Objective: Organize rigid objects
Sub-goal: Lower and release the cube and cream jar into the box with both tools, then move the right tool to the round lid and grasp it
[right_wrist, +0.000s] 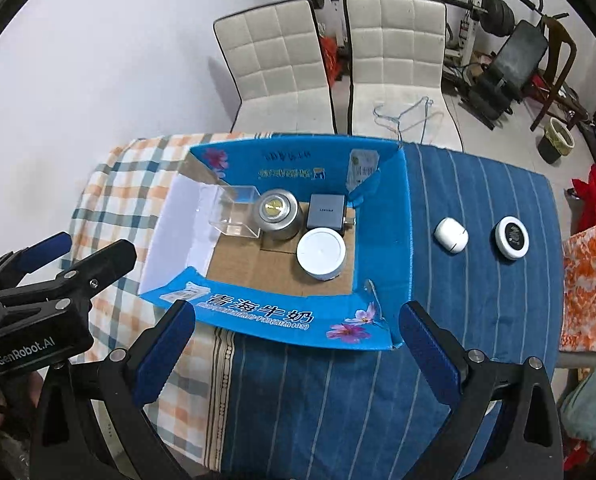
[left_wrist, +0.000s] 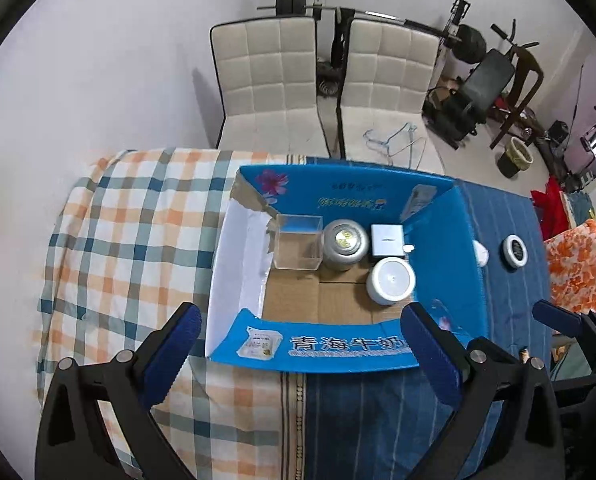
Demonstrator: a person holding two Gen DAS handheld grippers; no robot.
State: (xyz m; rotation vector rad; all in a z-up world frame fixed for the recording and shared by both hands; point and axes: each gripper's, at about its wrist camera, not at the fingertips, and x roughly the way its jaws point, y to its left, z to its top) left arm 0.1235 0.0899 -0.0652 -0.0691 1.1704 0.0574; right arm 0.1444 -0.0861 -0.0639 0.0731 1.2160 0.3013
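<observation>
An open blue cardboard box (left_wrist: pixel 329 350) (right_wrist: pixel 258 312) stands on the cloth-covered table. Inside are a clear plastic cube (left_wrist: pixel 298 246) (right_wrist: pixel 236 212), a silver tin (left_wrist: pixel 345 243) (right_wrist: pixel 276 214), a grey-white charger (left_wrist: pixel 386 239) (right_wrist: pixel 325 210) and a white round jar (left_wrist: pixel 391 280) (right_wrist: pixel 321 254). On the blue cloth right of the box lie a white earbud case (right_wrist: pixel 451 235) (left_wrist: pixel 481 252) and a white ring with a black centre (right_wrist: pixel 511 238) (left_wrist: pixel 514 251). My left gripper (left_wrist: pixel 301 344) is open and empty, in front of the box. My right gripper (right_wrist: pixel 298 340) is open and empty, near the box's front right.
Two white padded chairs (right_wrist: pixel 282 68) stand behind the table, one with wire hangers (right_wrist: pixel 405 116). Gym equipment (right_wrist: pixel 509 52) and a bin (right_wrist: pixel 555 140) fill the far right. An orange floral cloth (right_wrist: pixel 589 280) lies right of the table. Checked cloth (left_wrist: pixel 138 240) covers the table's left.
</observation>
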